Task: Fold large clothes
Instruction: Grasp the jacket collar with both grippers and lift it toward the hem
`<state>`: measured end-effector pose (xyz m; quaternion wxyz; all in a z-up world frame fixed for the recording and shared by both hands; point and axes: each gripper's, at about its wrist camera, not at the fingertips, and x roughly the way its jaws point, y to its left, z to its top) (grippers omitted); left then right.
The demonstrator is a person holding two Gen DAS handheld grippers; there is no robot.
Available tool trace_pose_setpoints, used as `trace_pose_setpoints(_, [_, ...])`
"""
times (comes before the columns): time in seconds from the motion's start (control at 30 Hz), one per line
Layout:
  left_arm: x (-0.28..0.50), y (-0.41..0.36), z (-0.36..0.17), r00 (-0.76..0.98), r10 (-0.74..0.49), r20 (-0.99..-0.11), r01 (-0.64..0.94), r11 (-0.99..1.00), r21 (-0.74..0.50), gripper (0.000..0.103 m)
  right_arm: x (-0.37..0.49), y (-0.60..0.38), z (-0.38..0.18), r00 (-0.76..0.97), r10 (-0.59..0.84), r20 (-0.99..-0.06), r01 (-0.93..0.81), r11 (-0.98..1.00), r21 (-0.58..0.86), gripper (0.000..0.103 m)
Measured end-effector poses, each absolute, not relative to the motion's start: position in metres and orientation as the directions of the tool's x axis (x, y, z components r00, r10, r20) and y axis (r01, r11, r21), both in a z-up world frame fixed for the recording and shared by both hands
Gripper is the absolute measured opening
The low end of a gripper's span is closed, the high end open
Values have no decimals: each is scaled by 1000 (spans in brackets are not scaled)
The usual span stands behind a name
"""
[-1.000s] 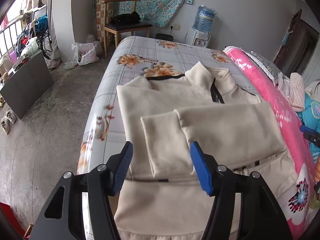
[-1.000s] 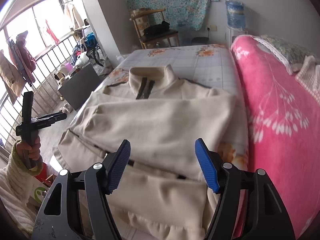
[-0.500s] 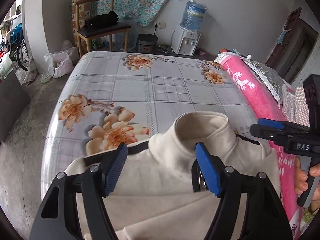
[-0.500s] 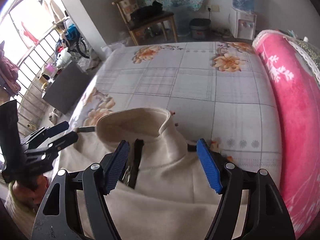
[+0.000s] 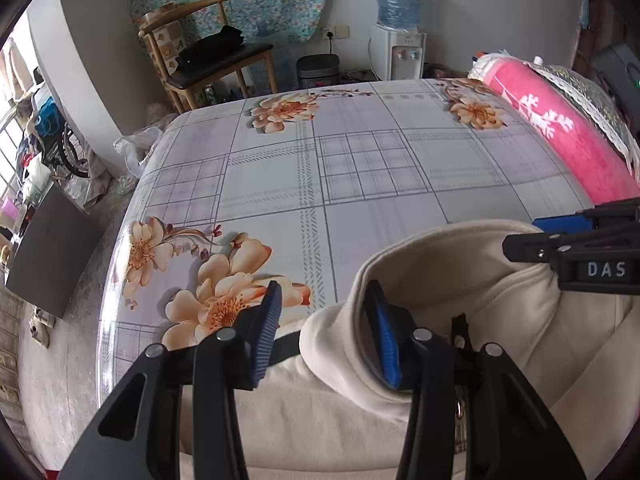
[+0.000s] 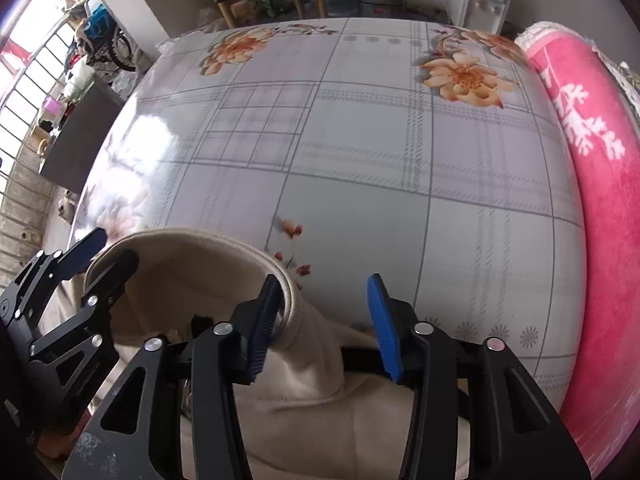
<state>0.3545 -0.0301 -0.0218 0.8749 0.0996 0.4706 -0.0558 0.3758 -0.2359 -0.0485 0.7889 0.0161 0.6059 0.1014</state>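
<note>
Both tools point steeply down over the bed, side by side. The left tool [image 5: 326, 330] has its jaws closing; its blue pads [image 5: 267, 332] stand apart, the right-hand pad tucked inside the jacket's [image 5: 520, 320] collar and the other outside it, not yet pressing. The right tool [image 6: 324, 328] is closing too, its left-hand pad against the collar rim, the other pad clear of the cloth. Each tool shows at the edge of the other's view, near the collar.
</note>
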Motion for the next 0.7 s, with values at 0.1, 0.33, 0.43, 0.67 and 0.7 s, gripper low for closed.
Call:
trace_pose_setpoints(0.1, [338,-32,-18,543,-10,-840,253,955,152,26,351,-228,-38,225,167,-960,-210,970,120,22])
trace_pose_setpoints(0.33, [287,-20,-1,574,-83,-814,360,919,160,10,285,-215,-9,276,143,-951,-357,933,37,12])
trace_pose_setpoints(0.43, [262,-15,3,588,-111,-802,394,904,164,10,259,-212,-4,300,140,-944,-389,921,13,11])
trace_pose_setpoints(0.67, [215,-21,-29,625,-70,-778,421,869,260,10,216,-201,-31,349,120,-929,-440,897,-50,13])
trace_pose_setpoints(0.7, [209,-21,-35,629,-62,-775,419,866,271,10,212,-202,-34,359,118,-926,-445,894,-58,13])
